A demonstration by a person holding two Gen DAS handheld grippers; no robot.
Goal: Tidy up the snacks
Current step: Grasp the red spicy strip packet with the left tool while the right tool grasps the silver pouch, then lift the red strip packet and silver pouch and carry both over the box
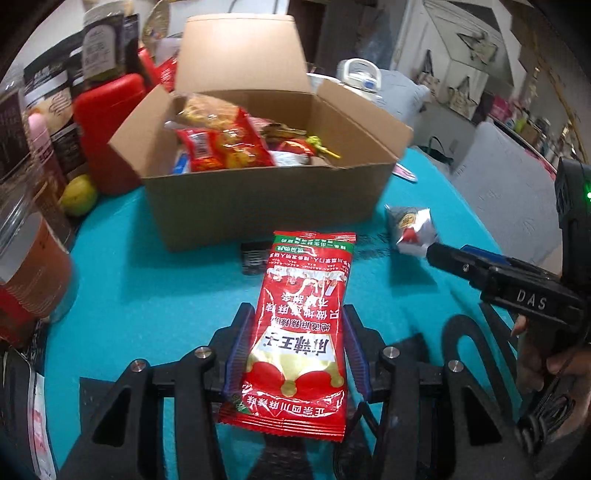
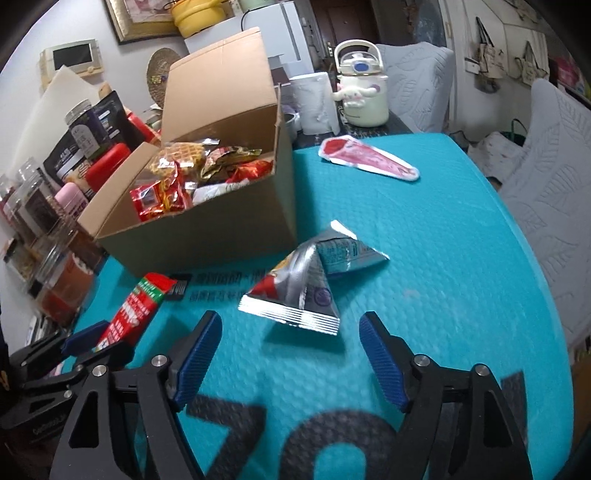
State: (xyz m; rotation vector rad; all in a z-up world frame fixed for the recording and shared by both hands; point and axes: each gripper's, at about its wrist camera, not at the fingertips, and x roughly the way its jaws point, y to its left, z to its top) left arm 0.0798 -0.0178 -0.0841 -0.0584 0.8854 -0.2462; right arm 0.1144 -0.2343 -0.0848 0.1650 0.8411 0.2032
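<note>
The left gripper (image 1: 297, 325) reached level toward the open cardboard box (image 1: 258, 199), its blue pads pressed against both long edges of a red snack packet (image 1: 303, 325) held flat above the teal table (image 1: 147, 295). The right gripper (image 2: 291, 354) hovered low over the table with its jaws spread wide and holding nothing, just short of a silver pyramid packet (image 2: 306, 284) lying beside the box.

Lived-in home, framed picture (image 2: 142, 16) on wall, character kettle (image 2: 362, 88), covered chairs (image 2: 546, 177), hanging tote bags (image 2: 484, 55)
</note>
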